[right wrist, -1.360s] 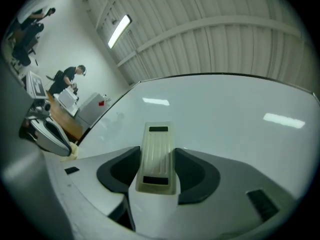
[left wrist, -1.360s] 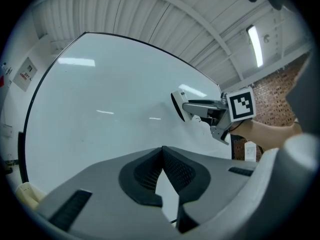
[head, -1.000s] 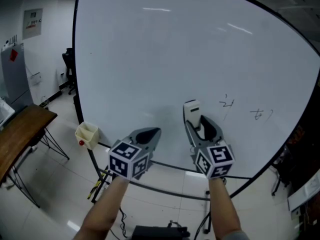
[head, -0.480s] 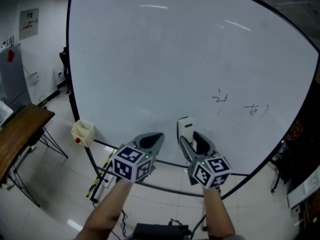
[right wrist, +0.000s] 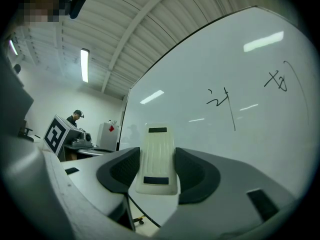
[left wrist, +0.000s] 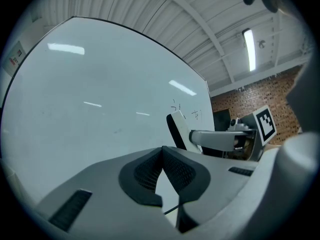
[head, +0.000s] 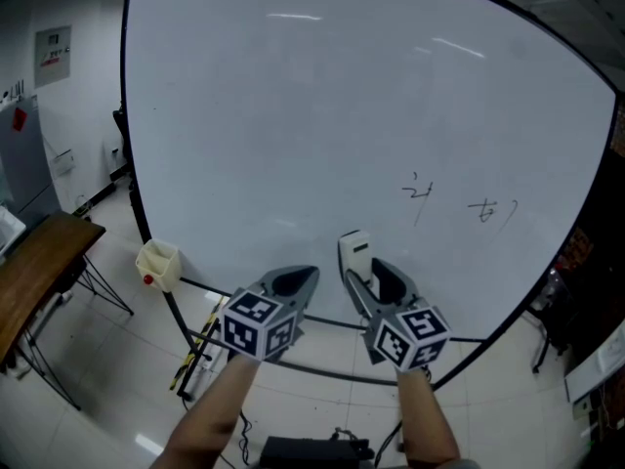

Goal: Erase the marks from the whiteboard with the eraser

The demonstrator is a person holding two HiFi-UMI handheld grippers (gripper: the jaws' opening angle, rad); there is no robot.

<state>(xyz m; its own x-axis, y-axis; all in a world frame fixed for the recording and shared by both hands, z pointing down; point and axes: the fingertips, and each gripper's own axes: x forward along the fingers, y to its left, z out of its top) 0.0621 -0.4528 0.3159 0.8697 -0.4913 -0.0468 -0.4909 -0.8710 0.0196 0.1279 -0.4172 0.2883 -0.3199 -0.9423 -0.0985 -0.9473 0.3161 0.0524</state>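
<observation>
A big whiteboard [head: 293, 115] on a stand fills the head view. Two small black marks are on its right part: one [head: 418, 191] nearer the middle with a thin stroke below it, another [head: 491, 212] further right. In the right gripper view the same marks [right wrist: 220, 100] sit up and right of the jaws. My right gripper [head: 363, 274] is shut on a white eraser [head: 353, 252], held upright below and left of the marks, close to the board. My left gripper [head: 290, 283] hangs beside it, shut on nothing. The eraser [left wrist: 181, 130] also shows in the left gripper view.
A cream bin [head: 157, 263] hangs at the board's lower left corner. A wooden table [head: 39, 262] on thin legs stands at the left. The board's dark frame and stand [head: 322, 364] run below my grippers. A person [right wrist: 76, 117] stands far off in the right gripper view.
My right gripper with the eraser has dropped lower and a little left, away from the marks. The left gripper has shifted slightly right and down. The marks look the same.
</observation>
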